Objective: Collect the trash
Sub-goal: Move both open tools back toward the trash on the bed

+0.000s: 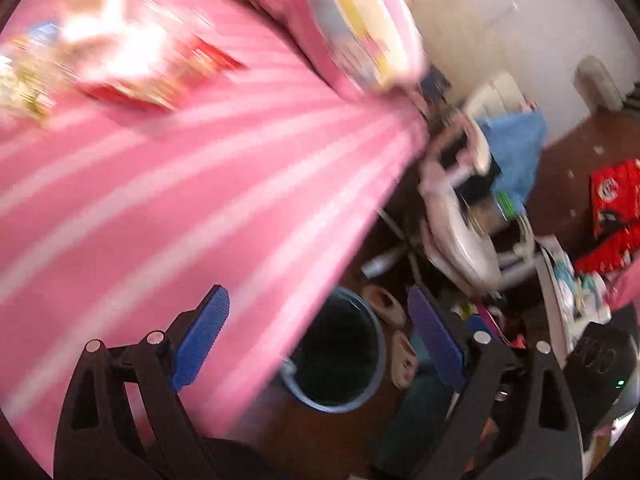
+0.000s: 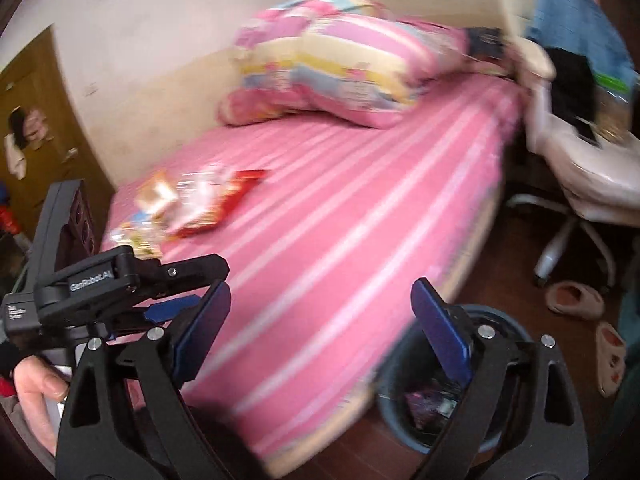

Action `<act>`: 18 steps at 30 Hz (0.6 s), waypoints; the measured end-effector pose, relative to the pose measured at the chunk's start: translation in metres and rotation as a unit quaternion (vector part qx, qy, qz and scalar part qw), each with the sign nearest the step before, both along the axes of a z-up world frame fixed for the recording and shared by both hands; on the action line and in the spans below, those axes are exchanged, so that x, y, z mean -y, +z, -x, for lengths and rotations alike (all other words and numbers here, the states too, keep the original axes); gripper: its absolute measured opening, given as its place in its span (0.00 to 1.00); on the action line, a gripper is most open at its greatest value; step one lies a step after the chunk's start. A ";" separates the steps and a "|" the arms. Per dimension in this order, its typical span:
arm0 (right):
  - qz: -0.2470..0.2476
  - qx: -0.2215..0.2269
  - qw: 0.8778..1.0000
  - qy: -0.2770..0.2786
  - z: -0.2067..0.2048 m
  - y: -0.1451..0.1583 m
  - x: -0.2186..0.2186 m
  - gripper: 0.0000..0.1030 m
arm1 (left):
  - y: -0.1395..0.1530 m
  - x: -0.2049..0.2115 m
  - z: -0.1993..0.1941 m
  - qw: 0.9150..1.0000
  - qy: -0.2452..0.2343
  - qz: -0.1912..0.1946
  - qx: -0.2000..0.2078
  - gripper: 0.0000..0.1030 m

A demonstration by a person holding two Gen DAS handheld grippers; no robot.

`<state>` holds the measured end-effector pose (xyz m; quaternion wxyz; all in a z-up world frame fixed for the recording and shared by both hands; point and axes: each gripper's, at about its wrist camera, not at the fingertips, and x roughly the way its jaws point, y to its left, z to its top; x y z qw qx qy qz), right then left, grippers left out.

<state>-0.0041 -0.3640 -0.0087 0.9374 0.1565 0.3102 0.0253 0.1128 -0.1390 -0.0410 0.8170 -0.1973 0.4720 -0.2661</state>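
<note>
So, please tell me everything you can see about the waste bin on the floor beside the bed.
The waste bin is round, with a blue rim and dark inside, likely plastic. It stands upright and open, no lid, on the dark wooden floor, close against the edge of the pink striped bed. Some crumpled wrappers, one purple, lie in it. A pair of slippers lies near it, apart. The view is blurred.
</note>
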 end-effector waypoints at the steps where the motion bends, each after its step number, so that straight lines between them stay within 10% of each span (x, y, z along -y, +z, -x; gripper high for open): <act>1: 0.002 0.004 1.000 0.013 -0.006 0.005 -0.013 0.88 | 0.004 -0.017 -0.003 1.000 0.013 -0.002 0.007 0.86; 18: -0.162 -0.027 0.969 0.185 -0.152 -0.026 -0.220 0.92 | -0.035 -0.250 -0.071 0.984 0.164 -0.064 0.029 0.86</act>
